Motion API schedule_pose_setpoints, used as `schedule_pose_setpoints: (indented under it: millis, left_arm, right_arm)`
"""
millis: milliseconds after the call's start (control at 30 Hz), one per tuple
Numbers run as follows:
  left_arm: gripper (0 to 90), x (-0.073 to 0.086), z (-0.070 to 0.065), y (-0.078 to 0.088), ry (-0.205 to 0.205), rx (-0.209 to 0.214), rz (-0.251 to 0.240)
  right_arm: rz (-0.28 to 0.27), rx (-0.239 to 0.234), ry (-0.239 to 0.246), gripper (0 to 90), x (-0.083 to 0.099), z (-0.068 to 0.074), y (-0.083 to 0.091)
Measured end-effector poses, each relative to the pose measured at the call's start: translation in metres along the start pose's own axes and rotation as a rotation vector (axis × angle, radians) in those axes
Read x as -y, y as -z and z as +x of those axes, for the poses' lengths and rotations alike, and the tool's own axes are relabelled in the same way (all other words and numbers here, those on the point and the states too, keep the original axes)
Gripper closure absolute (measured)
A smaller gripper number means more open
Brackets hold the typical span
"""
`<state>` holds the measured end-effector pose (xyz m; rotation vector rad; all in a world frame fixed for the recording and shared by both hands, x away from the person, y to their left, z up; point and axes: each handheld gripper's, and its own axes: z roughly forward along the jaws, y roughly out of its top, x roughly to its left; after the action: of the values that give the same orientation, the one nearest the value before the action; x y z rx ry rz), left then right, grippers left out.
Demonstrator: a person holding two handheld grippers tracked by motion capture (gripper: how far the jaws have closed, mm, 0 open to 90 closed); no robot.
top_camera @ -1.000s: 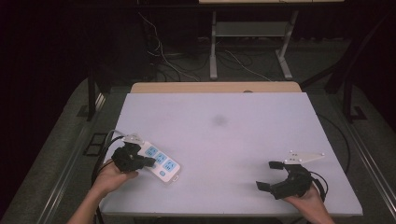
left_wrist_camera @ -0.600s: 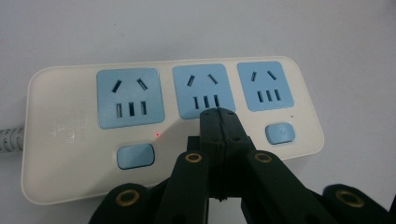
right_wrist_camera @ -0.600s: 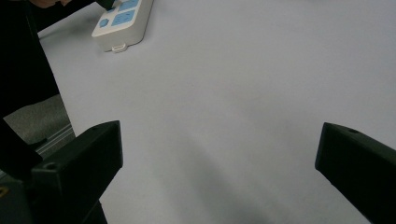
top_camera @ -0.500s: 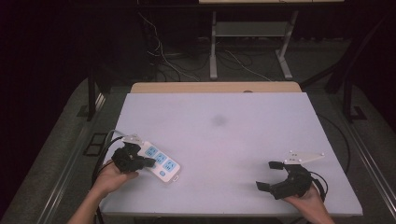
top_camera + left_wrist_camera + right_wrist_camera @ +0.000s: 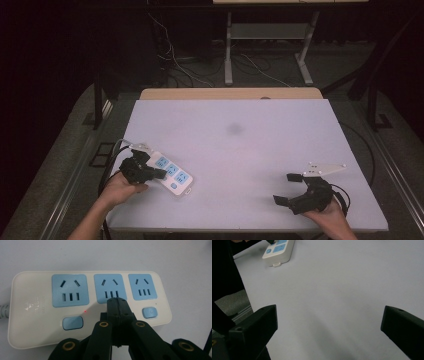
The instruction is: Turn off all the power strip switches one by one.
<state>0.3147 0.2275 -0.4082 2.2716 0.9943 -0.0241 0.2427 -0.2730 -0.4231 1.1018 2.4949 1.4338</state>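
A: Nothing shifts across the white table (image 5: 235,150) this past second; both hands hold their spots.

B: The power strip (image 5: 172,173) lies near the left edge, one red light glowing (image 5: 85,311).

A: The left gripper (image 5: 116,301), jaws pressed together, sits over the middle switch, likely pushing it. The right gripper (image 5: 287,189) rests near right, jaws wide apart, empty.
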Motion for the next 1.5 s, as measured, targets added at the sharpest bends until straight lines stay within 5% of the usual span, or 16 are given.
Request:
schedule_pose_setpoints:
  millis: [767, 933, 1033, 1500]
  left_arm:
    - [89.5, 0.0, -0.003, 0.0, -0.027, -0.021, 0.0]
    - [89.2, 0.0, -0.002, 0.003, -0.007, 0.015, -0.022]
    - [89.0, -0.002, -0.005, 0.003, -0.038, -0.001, 0.003]
    - [89.0, -0.015, -0.007, 0.014, -0.062, -0.001, -0.037]
  right_arm:
    - [-0.003, 0.004, -0.006, 0.7, 0.0, -0.002, 0.001]
    - [-0.004, 0.004, -0.006, 0.6, 0.0, -0.002, 0.001]
    - [-0.006, 0.004, -0.008, 0.6, 0.0, -0.002, 0.001]
    - [-0.006, 0.005, -0.007, 0.7, 0.0, -0.002, 0.001]
